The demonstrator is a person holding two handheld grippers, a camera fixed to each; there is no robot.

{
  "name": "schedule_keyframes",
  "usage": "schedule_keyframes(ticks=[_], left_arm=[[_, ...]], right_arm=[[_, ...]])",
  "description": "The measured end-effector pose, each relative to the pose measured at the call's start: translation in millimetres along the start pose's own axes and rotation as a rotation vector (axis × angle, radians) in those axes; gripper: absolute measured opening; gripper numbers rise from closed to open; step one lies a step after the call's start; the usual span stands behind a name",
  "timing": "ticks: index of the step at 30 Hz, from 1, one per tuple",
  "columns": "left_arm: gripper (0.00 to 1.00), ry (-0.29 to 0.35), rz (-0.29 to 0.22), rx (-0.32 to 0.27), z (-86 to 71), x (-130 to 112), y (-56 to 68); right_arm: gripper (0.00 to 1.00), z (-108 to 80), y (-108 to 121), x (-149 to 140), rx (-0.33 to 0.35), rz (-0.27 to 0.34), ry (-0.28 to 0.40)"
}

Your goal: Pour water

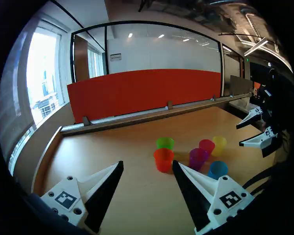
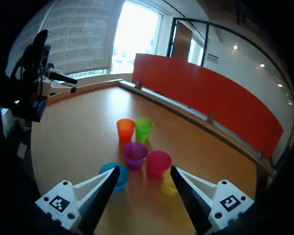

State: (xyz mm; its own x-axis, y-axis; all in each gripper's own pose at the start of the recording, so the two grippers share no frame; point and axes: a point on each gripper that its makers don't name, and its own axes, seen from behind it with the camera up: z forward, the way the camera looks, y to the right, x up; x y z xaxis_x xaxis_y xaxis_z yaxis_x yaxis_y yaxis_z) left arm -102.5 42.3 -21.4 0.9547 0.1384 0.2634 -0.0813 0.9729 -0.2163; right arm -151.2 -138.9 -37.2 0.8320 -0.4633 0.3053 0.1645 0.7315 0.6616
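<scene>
Six cups stand upright, close together on the table (image 1: 119,188): orange cup (image 1: 163,158), green cup (image 1: 165,142), purple cup (image 1: 197,157), pink cup (image 1: 206,145), yellow cup (image 1: 219,144), blue cup (image 1: 218,169). The left gripper (image 1: 147,163) hovers just short of the orange cup, jaws wide apart and empty. The right gripper (image 2: 144,168) hovers above the yellow and blue cups, also spread wide and holding nothing. I cannot tell if any cup holds water.

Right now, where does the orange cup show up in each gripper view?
Left gripper view: orange cup low centre, at the cluster's left, green cup right behind it.
Right gripper view: orange cup left of centre, at the cluster's far side, green cup on its right.
Shared landmark: the red partition behind the cups.
</scene>
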Motion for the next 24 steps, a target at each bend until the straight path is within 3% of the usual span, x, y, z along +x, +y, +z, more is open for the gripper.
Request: schedule_keyframes(ticks=[14, 24], left_arm=[[0.92, -0.003, -0.007, 0.010, -3.2, -3.4, -3.8], [0.92, -0.015, 0.014, -0.015, -1.1, -9.7, 5.0]], right_arm=[[1.00, 12.8, -18.0, -12.4, 0.038, -0.011, -0.025], [1.00, 15.4, -17.2, -11.7, 0.039, -0.012, -0.027]])
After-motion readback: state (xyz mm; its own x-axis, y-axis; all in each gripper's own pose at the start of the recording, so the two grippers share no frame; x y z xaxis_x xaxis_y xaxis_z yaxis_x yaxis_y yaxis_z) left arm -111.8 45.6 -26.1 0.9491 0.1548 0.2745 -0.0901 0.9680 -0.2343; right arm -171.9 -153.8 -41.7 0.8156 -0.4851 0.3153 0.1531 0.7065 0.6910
